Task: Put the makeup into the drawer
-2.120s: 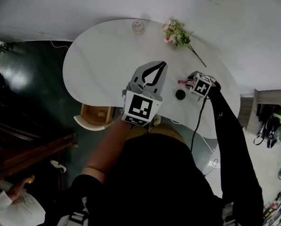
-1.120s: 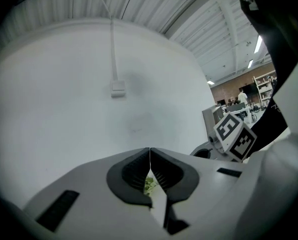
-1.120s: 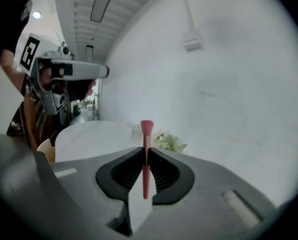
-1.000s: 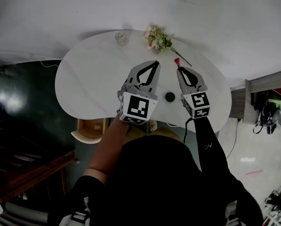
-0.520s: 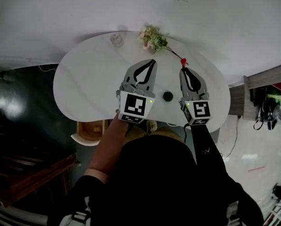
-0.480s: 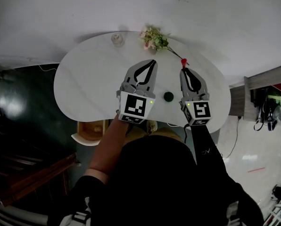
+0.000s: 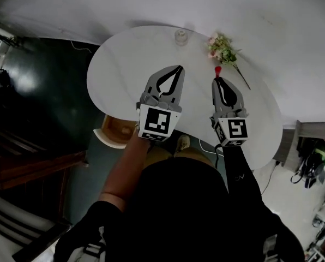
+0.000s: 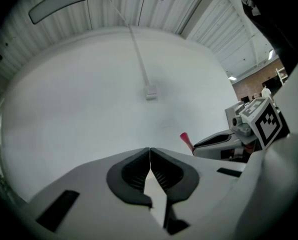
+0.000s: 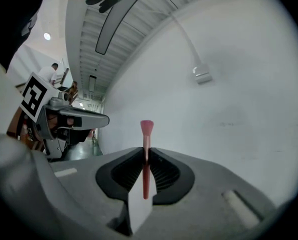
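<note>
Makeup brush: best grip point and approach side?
Grip the makeup brush by its thin straight handle, pads on its long sides, coming from the butt end, so the pink head sits clear beyond the jaws. The right gripper holds it that way.

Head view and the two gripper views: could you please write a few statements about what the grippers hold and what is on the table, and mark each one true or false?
1. The right gripper is shut on a pink makeup brush. True.
2. The left gripper is shut, with nothing between its jaws. True.
3. The bristles of the brush point back toward the person. False: they stick out forward, past the tips of the jaws.
4. Nothing lies on the white table. False: a bunch of flowers and a small glass jar are on its far side.
</note>
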### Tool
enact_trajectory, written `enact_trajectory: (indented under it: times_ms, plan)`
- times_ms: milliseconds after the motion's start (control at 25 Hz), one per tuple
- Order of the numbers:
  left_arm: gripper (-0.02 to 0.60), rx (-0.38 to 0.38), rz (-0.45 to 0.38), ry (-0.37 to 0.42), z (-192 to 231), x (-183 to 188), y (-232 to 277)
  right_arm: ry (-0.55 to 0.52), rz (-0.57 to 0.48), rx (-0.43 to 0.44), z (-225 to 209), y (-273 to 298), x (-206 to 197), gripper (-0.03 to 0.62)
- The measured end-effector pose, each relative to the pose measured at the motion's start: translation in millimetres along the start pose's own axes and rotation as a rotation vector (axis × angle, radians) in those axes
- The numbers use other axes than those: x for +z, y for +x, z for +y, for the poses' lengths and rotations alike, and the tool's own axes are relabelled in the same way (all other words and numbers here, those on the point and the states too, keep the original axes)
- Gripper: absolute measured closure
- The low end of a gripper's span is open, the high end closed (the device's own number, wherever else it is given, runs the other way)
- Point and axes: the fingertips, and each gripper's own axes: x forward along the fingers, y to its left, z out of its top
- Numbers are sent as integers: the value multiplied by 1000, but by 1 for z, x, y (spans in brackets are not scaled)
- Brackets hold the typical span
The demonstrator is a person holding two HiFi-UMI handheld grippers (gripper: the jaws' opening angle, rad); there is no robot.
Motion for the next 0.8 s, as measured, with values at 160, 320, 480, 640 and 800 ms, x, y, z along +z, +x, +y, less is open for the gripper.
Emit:
enact_trajectory:
  times_ms: [160, 320, 480, 640, 800]
  plan:
    - [572, 152, 24, -31, 61, -12, -59, 1, -24, 145, 68, 34, 17, 545]
    - [572, 263, -1, -18, 104, -17, -121, 10, -52, 250, 135, 52, 31, 545]
    - [572, 352, 15, 49, 146, -22, -175, 22, -82, 372, 204, 75, 42, 545]
    - [572, 472, 50, 27, 183, -37, -233, 22, -87, 498, 277, 91, 44, 545]
    - [572, 573, 76, -17, 207, -53, -286, 26, -93, 608, 338, 94, 47, 545]
